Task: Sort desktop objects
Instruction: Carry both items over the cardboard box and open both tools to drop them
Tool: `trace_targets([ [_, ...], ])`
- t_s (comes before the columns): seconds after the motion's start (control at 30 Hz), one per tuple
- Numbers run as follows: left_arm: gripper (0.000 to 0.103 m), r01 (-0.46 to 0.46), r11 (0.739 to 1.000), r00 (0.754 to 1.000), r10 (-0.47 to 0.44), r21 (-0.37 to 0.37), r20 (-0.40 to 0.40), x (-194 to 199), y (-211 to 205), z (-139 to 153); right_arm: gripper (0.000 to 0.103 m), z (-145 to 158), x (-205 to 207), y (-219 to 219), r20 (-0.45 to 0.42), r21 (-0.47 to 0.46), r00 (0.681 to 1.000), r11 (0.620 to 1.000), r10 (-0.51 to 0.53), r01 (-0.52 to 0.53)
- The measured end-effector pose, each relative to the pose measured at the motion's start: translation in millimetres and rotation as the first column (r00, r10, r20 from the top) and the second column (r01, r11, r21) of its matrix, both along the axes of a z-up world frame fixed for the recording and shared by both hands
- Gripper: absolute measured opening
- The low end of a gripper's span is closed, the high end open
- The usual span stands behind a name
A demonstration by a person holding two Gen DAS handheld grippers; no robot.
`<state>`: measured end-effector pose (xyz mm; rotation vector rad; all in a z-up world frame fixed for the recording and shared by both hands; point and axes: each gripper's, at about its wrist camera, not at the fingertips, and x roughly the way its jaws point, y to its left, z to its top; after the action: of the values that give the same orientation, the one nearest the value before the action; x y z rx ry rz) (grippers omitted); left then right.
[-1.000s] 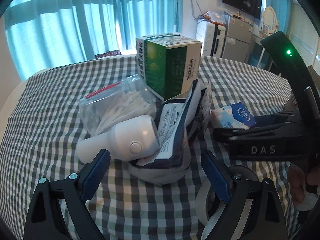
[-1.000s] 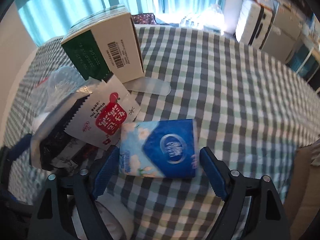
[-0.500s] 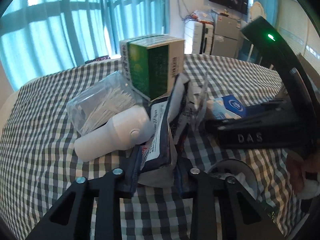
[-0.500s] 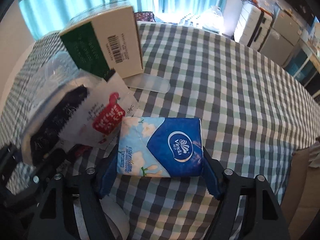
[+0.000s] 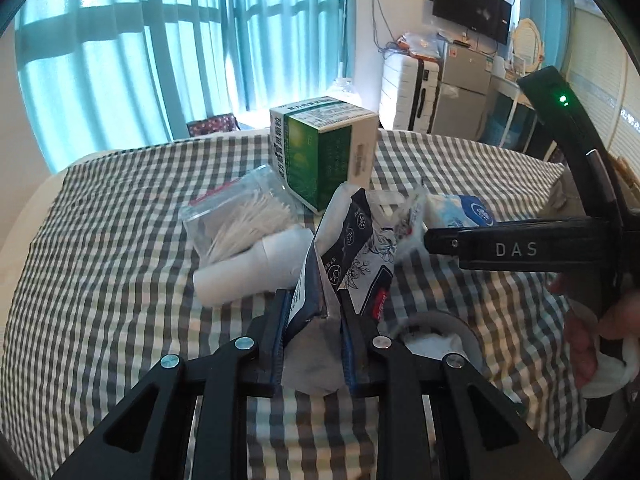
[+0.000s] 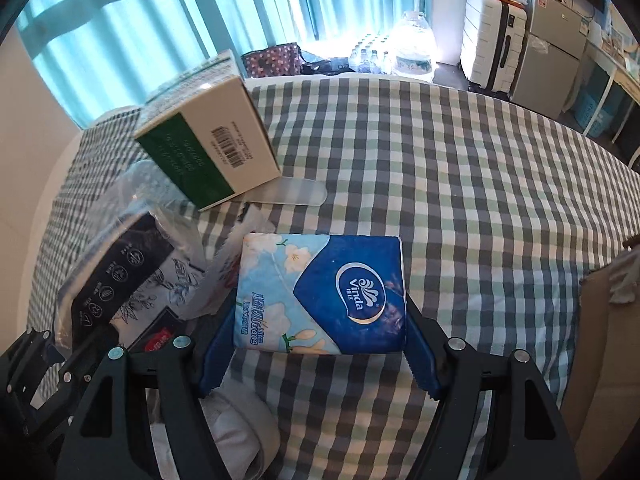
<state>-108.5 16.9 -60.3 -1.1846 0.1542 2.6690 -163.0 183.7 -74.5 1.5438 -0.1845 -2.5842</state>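
Observation:
My left gripper (image 5: 313, 332) is shut on a dark floral-printed packet (image 5: 344, 256) and holds it tilted upright above the checked cloth; the packet also shows in the right wrist view (image 6: 120, 280). My right gripper (image 6: 320, 344) is shut on a blue Vinda tissue pack (image 6: 320, 296), which also shows in the left wrist view (image 5: 464, 210). A green and white box (image 5: 324, 156) leans at the back of the pile. A white bottle (image 5: 256, 268) and a clear bag of cotton swabs (image 5: 240, 216) lie left of the packet.
A checked cloth (image 6: 460, 168) covers the table. A tape roll (image 5: 436, 336) lies by the left gripper. A clear plastic strip (image 6: 296, 194) lies beside the box. A cardboard edge (image 6: 600, 340) stands at the right. A suitcase and fridge stand beyond the table.
My left gripper closed on the floral packet and lifted it upright. My right gripper closed on the tissue pack and raised it slightly.

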Motion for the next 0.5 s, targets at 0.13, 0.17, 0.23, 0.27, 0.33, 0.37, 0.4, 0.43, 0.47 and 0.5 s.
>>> trace_targets([
  [0.13, 0.023, -0.017, 1.0, 1.0, 0.017, 0.007, -0.004, 14, -2, 14, 0.073, 15, 9, 12, -0.019, -0.004, 1.0, 1.0, 0.023, -0.023],
  [0.17, 0.023, -0.02, 1.0, 1.0, 0.019, 0.02, 0.004, 20, -5, 17, 0.073, 19, 17, 11, -0.027, 0.003, 0.999, 1.0, 0.03, -0.03],
  [0.23, 0.023, -0.036, 0.999, 0.999, 0.036, 0.02, 0.0, 31, -3, 23, 0.073, 25, 32, 6, -0.035, 0.021, 0.999, 0.999, 0.037, -0.037],
  [0.27, 0.023, -0.042, 0.999, 0.999, 0.043, 0.021, -0.001, 37, -4, 27, 0.073, 28, 38, 4, -0.038, 0.024, 0.998, 0.999, 0.043, -0.042],
  [0.33, 0.023, -0.068, 0.997, 0.998, 0.068, 0.034, -0.009, 45, -2, 35, 0.073, 37, 53, 5, -0.049, 0.022, 0.998, 0.999, 0.049, -0.048],
  [0.37, 0.023, -0.08, 0.995, 0.997, 0.081, 0.052, -0.008, 52, -3, 39, 0.073, 42, 59, 4, -0.054, 0.021, 0.997, 0.998, 0.061, -0.06],
  [0.4, 0.023, -0.088, 0.994, 0.996, 0.089, 0.065, -0.011, 60, -5, 43, 0.073, 49, 68, 1, -0.068, 0.029, 0.995, 0.997, 0.074, -0.072],
  [0.43, 0.023, -0.086, 0.993, 0.996, 0.087, 0.081, -0.006, 69, -5, 46, 0.073, 51, 70, -1, -0.077, 0.042, 0.993, 0.996, 0.084, -0.081],
  [0.47, 0.023, -0.087, 0.993, 0.996, 0.088, 0.082, -0.004, 73, -4, 49, 0.073, 56, 76, -5, -0.088, 0.056, 0.991, 0.994, 0.096, -0.091],
  [0.5, 0.023, -0.091, 0.993, 0.996, 0.091, 0.077, -0.007, 79, -2, 52, 0.073, 62, 88, -9, -0.11, 0.075, 0.988, 0.992, 0.108, -0.1],
])
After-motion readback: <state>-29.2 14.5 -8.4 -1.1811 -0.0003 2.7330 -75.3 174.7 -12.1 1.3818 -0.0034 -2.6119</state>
